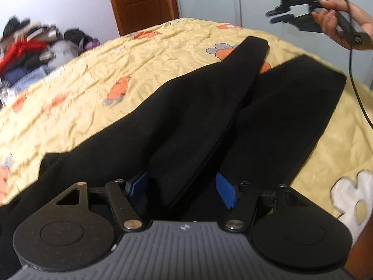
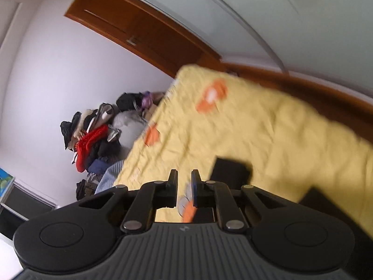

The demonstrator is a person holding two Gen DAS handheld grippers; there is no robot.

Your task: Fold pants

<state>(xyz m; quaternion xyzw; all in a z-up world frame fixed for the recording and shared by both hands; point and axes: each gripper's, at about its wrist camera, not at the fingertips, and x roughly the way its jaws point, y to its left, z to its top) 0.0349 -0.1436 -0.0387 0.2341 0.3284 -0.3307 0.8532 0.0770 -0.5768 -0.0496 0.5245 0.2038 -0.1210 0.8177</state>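
Black pants (image 1: 198,116) lie spread on the yellow bedspread (image 1: 98,74), both legs reaching away toward the far side with a narrow gap between them. My left gripper (image 1: 180,186) is open low over the pants near the crotch, its blue pads either side of a fold of black cloth. My right gripper (image 1: 275,16) is held in the air above the far leg ends, at upper right in the left wrist view. In the right wrist view its fingers (image 2: 184,182) are nearly together with nothing between them, and a leg end (image 2: 229,170) shows below.
A pile of mixed clothes (image 1: 35,49) lies at the bed's far left; it also shows in the right wrist view (image 2: 98,140). A brown wooden door (image 1: 139,2) stands behind the bed. A black cable (image 1: 356,88) hangs from the right gripper.
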